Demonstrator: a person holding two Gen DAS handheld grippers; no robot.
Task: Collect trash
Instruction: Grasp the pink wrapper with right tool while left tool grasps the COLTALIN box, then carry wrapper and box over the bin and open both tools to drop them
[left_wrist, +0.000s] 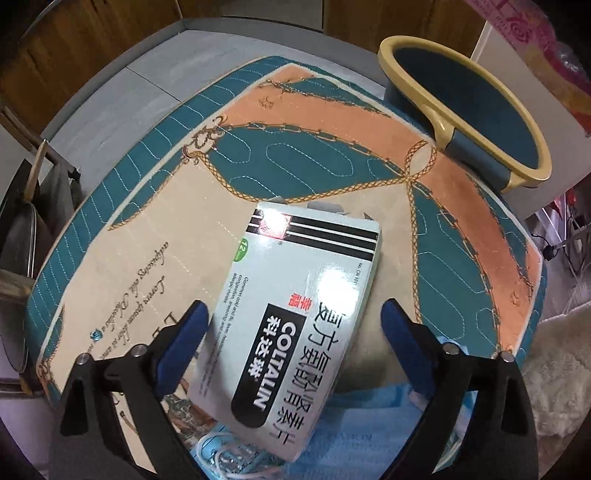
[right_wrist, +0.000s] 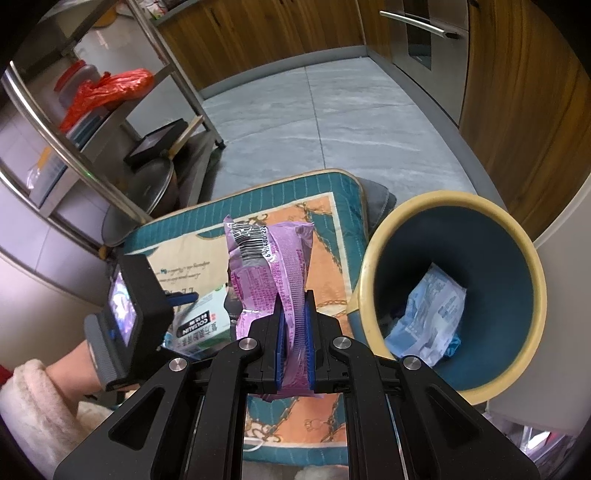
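Note:
A white and green Coltalin medicine box (left_wrist: 295, 306) lies on the patterned mat (left_wrist: 147, 221), partly over a blue face mask (left_wrist: 351, 443). My left gripper (left_wrist: 294, 306) stands open over the box, one blue pad at each long side, neither pressing on it. The teal bin with a cream rim (left_wrist: 441, 127) stands at the mat's far right corner. My right gripper (right_wrist: 294, 299) is shut on a crumpled purple wrapper (right_wrist: 266, 266), held above the mat just left of the bin (right_wrist: 454, 197). A pale blue wrapper (right_wrist: 428, 314) lies inside the bin. The box (right_wrist: 201, 325) also shows under the left gripper's camera housing (right_wrist: 129, 306).
A steel rack (right_wrist: 110, 122) with pots, a red bag and containers stands left of the mat. Grey tiled floor (right_wrist: 332, 122) runs to wooden cabinets (right_wrist: 517, 110) at the back and right. A person's fluffy white sleeve (right_wrist: 33, 402) is at the lower left.

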